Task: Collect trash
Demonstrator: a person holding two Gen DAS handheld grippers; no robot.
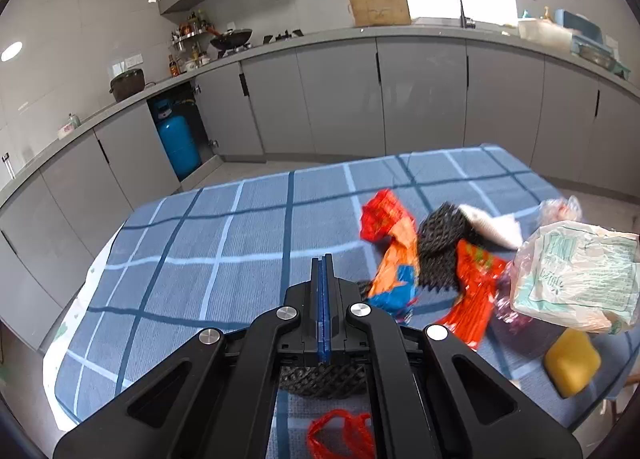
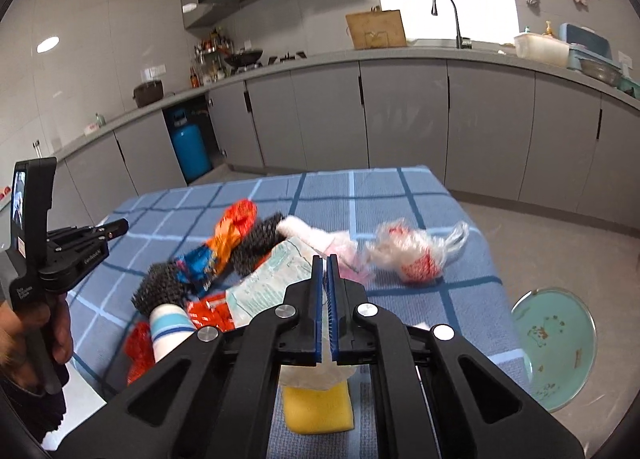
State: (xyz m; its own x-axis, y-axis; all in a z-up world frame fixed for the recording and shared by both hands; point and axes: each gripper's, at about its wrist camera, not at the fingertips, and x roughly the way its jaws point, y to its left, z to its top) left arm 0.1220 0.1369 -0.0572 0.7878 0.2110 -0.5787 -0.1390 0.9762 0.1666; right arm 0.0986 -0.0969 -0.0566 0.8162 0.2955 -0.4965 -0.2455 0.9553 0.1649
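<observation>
Blue checked cloth point(image 1: 224, 227): covers the table, trash strewn over its right part.
Left gripper point(image 1: 322, 263): blue pads pressed together, nothing between them; raised above the cloth, left of the pile.
Right gripper point(image 2: 325, 263): jaws a narrow slit apart, holding nothing; above the white printed plastic bag point(image 2: 272, 279).
Trash pile: orange-and-blue snack wrapper point(image 1: 394, 259), black foam mesh point(image 1: 440, 247), red crinkled wrapper point(image 1: 476, 291), all touching.
Yellow sponge point(image 2: 318, 407): near table edge, under the right gripper.
Clear bag with red print point(image 2: 416, 255): apart, to the right.
</observation>
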